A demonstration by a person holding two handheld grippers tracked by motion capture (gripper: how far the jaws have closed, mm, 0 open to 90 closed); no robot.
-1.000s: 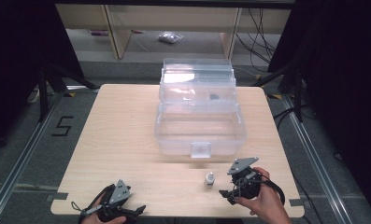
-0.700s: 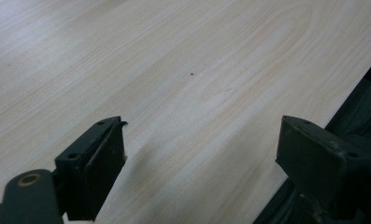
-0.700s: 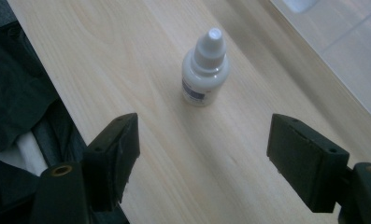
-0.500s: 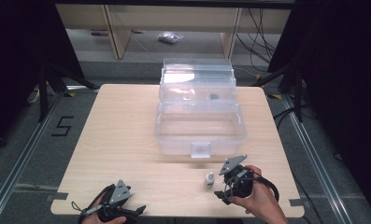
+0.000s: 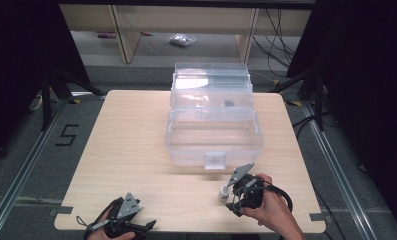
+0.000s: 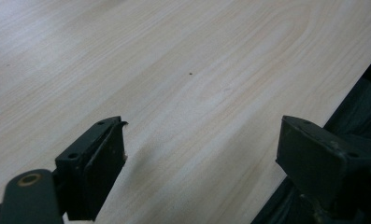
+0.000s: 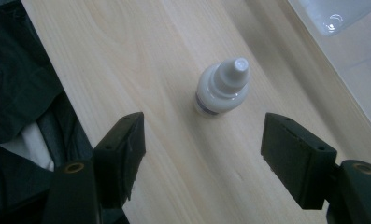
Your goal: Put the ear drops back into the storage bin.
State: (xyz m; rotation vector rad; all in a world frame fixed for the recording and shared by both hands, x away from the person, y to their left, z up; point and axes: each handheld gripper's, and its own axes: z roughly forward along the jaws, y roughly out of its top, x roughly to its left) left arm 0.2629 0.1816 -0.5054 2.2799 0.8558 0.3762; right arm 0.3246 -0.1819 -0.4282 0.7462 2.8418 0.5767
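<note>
Bottle [image 5: 224, 192] on table [image 5: 131, 150], before box [image 5: 213, 135]

support surface: a rectangular light wood-grain table [image 5: 131, 145] with rounded corners. standing on it at centre and towards the far edge, a clear plastic storage box [image 5: 213, 145] with its hinged lid raised; a small dark item, possibly inside the box, is too small to identify. just in front of the box, near the near right edge, a small white plastic dropper bottle [image 7: 222, 89] stands upright on the bare wood, apart from the box.
</note>
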